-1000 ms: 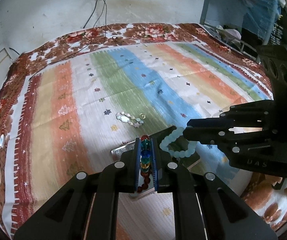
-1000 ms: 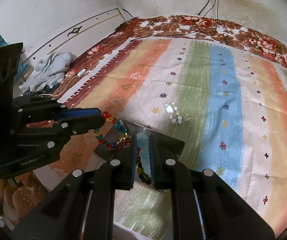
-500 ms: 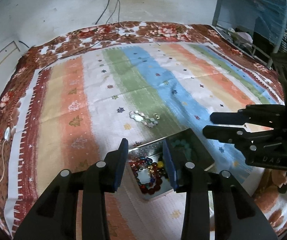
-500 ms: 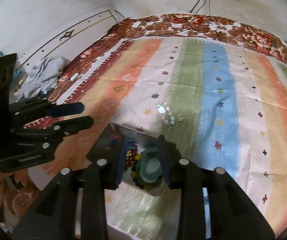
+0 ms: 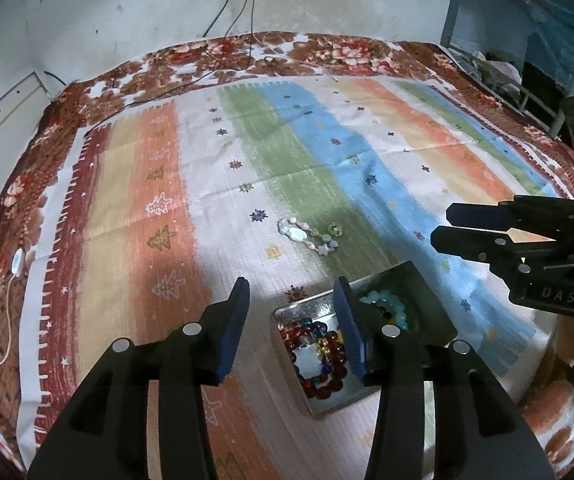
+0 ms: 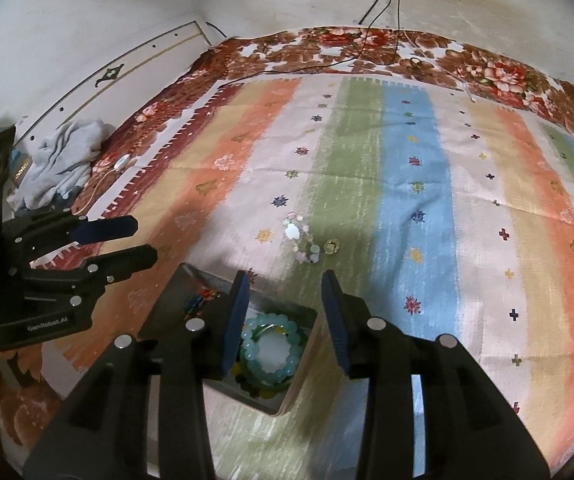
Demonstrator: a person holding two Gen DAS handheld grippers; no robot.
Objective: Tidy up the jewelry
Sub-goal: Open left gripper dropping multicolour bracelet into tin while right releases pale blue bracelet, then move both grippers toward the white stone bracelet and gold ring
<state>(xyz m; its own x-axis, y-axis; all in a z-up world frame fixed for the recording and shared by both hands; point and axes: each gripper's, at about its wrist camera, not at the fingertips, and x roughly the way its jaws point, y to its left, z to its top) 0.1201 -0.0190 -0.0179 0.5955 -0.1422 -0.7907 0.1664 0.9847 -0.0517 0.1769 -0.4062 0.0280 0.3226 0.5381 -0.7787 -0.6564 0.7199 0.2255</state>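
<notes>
An open metal tin (image 5: 319,406) (image 6: 301,364) lies on the striped bedspread. Inside it lie a multicoloured bead bracelet (image 5: 319,354) and a pale turquoise bead bracelet (image 6: 273,350) (image 5: 391,306). My left gripper (image 5: 293,296) is open and empty above the tin's near side. My right gripper (image 6: 285,290) is open and empty above the tin. A pale stone bracelet (image 5: 307,234) (image 6: 301,236) and a small ring (image 5: 335,229) (image 6: 331,245) lie on the cloth beyond the tin.
The tin's dark lid (image 5: 427,300) (image 6: 175,300) stands open beside it. A striped cloth (image 5: 207,200) covers the bed. Cables (image 5: 227,12) hang down the back wall. A grey rag (image 6: 63,160) lies at the left edge.
Both grippers opened and dropped their bracelets into the tin, the multicoloured one from the left, the turquoise one from the right. Both grippers then drew back and up.
</notes>
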